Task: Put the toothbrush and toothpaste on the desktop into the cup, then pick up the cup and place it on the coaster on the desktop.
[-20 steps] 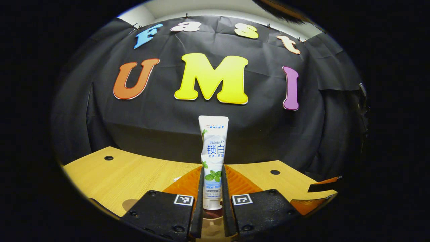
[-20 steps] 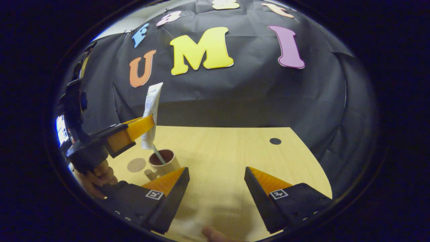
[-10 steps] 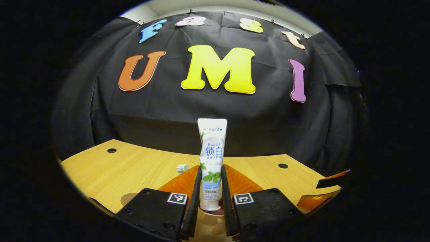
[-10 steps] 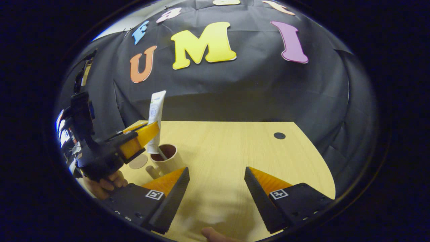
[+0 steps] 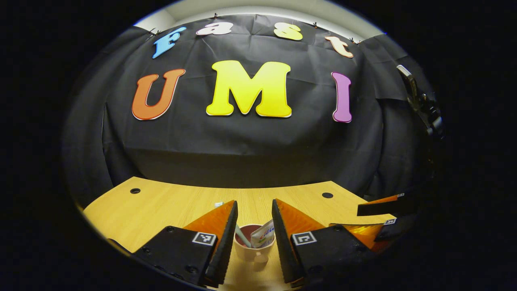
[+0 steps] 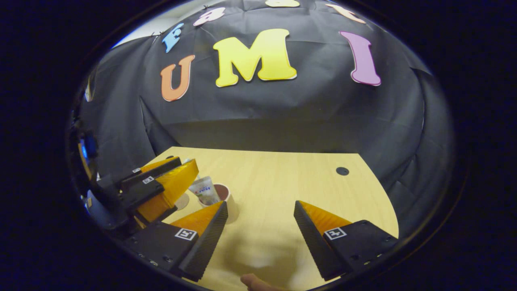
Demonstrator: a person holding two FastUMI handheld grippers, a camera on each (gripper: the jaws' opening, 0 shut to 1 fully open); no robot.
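A tan cup [image 5: 254,251] stands on the wooden desktop [image 5: 161,206], seen between the fingers of my open left gripper [image 5: 254,203]. The white toothpaste tube [image 5: 263,236] leans inside the cup beside the toothbrush [image 5: 242,235]. In the right gripper view, the cup [image 6: 226,193] with the toothpaste [image 6: 204,190] sits just past my left finger. The left gripper [image 6: 188,166] hovers beside it, over the round coaster [image 6: 182,201], which is mostly hidden. My right gripper [image 6: 260,210] is open, with nothing between its fingers.
The desktop [image 6: 282,182] has a round cable hole [image 6: 342,171] at the far right and another hole [image 5: 135,190] at the far left. The right gripper [image 5: 363,218] shows at the right edge of the left gripper view. A fingertip [image 6: 252,280] shows at the bottom.
My left gripper has opened and let go of the toothpaste, which dropped from upright between the fingers into the cup and now leans there. The right gripper has barely moved.
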